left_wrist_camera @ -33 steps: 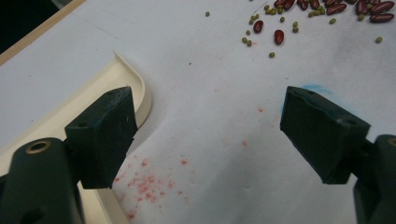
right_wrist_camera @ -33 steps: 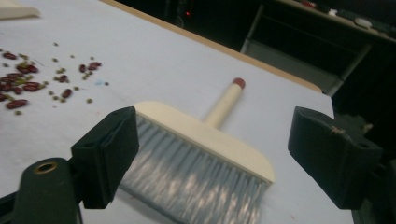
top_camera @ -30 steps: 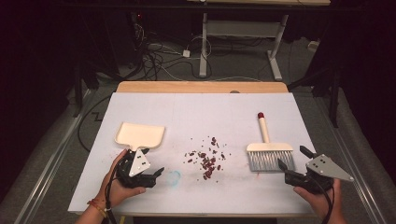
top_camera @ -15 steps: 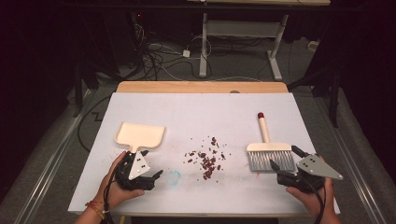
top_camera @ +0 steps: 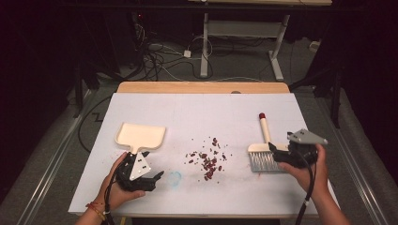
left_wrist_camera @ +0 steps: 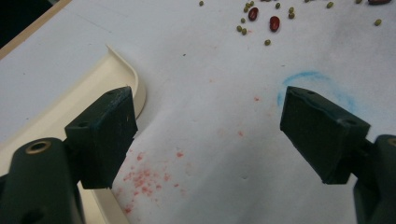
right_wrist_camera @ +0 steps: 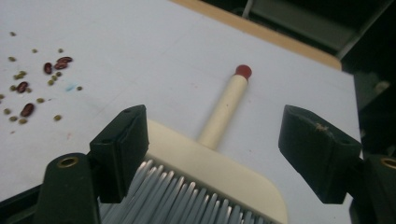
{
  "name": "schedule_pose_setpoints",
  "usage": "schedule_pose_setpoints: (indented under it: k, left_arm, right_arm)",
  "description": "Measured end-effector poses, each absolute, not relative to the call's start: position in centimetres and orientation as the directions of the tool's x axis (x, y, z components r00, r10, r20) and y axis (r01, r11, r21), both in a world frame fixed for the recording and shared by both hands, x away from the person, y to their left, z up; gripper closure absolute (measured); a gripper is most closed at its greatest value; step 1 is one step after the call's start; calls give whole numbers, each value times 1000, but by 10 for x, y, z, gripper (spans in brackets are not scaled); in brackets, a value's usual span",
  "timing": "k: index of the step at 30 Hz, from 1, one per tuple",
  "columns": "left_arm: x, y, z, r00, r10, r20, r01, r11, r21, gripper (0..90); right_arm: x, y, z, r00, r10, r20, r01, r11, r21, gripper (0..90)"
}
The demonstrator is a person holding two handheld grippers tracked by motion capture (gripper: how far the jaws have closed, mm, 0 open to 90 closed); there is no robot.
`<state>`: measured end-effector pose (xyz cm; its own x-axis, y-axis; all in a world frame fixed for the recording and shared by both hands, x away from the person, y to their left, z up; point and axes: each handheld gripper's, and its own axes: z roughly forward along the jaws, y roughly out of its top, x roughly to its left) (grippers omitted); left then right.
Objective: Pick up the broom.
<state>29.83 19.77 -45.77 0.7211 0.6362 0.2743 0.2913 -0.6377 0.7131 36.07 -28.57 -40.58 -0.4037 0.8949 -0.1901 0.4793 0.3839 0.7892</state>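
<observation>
High view: found brush [top_camera: 263, 140] flat near the bench [top_camera: 202, 108] right edge, handle toward the far edge. Straddled its head with right tool [top_camera: 278, 154], spread but just closing, brush in between, no pinch yet. Judged light, stiff along the plastic back, soft in the bristles; best gripped across back or handle. Kept left tool [top_camera: 156, 176] spread, empty, by dustpan [top_camera: 141, 136]. Saw open room mid-bench around beans [top_camera: 209, 161], little toward the right edge.

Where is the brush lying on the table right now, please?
In the high view, the brush lies at the table's right, right of the scattered beans, with the right tongs open around its head.
</observation>
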Motion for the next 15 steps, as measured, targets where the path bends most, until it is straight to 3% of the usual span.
schedule_pose_setpoints:
  k: [6, 15]
  left_arm:
    - [299, 197, -459, 727, 632, 269, 296, -642, 708, 180]
    - [298, 199, -460, 728, 631, 267, 300, -644, 704, 180]
  right_arm:
    - [417, -279, -409, -377, 919, -118, 633, 348, 692, 295]
    - [479, -274, -447, -318, 946, -65, 820, 309, 481, 399]
